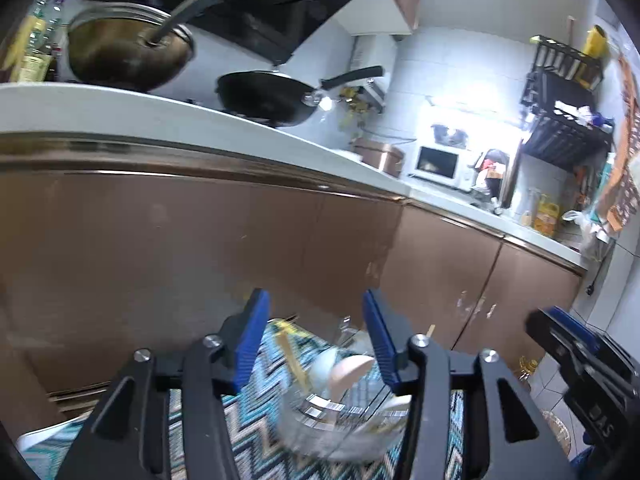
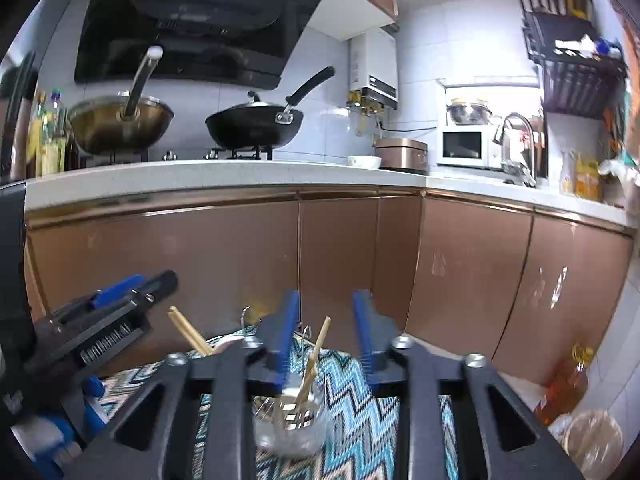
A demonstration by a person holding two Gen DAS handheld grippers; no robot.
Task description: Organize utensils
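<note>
My left gripper (image 1: 315,296) stands open, its blue pads apart with nothing pressed between them. Below it a clear glass jar (image 1: 340,420) holds white spoons (image 1: 352,368) and yellow chopsticks (image 1: 294,356), resting on a zigzag-patterned cloth (image 1: 256,432). My right gripper (image 2: 327,298) is also open over a second glass jar (image 2: 292,424) that holds a wooden chopstick (image 2: 316,352) and metal utensils. That jar sits on the same cloth (image 2: 360,412). Each gripper shows at the edge of the other's view: right gripper (image 1: 560,320), left gripper (image 2: 152,280).
Brown cabinet doors (image 2: 340,256) rise just behind the cloth, under a white counter (image 2: 240,174). On the stove sit a steel wok (image 2: 120,124) and a black wok (image 2: 256,124). An oil bottle (image 2: 568,388) and a bag stand on the floor at right.
</note>
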